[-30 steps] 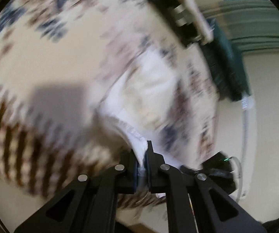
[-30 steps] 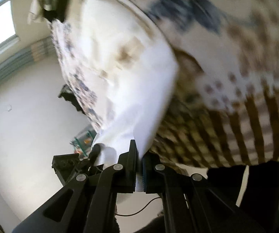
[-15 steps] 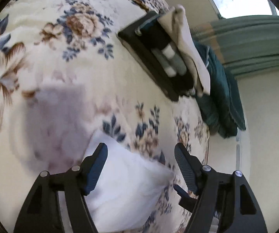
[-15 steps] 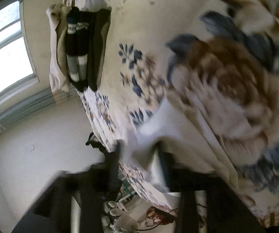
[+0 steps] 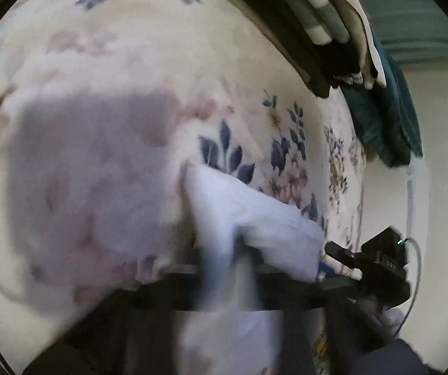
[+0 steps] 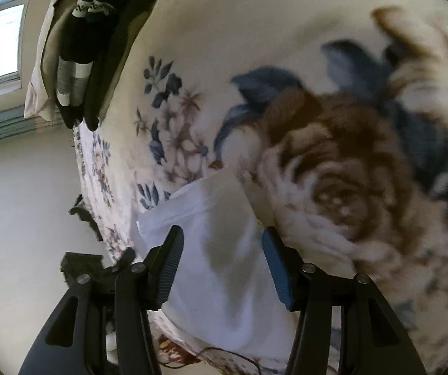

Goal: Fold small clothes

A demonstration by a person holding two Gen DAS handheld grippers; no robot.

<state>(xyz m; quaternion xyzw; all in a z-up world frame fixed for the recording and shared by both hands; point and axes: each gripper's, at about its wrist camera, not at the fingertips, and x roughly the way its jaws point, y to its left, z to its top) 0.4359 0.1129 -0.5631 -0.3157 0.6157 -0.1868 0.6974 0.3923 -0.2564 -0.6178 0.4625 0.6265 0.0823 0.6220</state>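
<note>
A small white garment (image 5: 248, 212) lies on the floral blanket (image 5: 192, 78) near the bed's edge. In the left wrist view, which is blurred by motion, my left gripper (image 5: 239, 250) is shut with the white cloth bunched at its tips and draped back over its fingers. In the right wrist view the same white garment (image 6: 220, 250) lies between the blue pads (image 6: 275, 268) of my right gripper (image 6: 224, 265). Its jaws are closing but stand apart, and the pads are not pressing the cloth.
At the blanket's (image 6: 255, 31) far side lie folded clothes: black socks with grey and white bands (image 6: 74, 56), a beige cloth (image 6: 44, 62) and a dark green garment (image 5: 386, 118). Beyond the bed's edge is a pale wall (image 6: 21, 203). A thin cable (image 6: 224, 351) lies below the bed.
A second ago both grippers held the white garment up, shut on it. Then both opened and it lay on the blanket. Now the left has shut on it and the right has narrowed.
</note>
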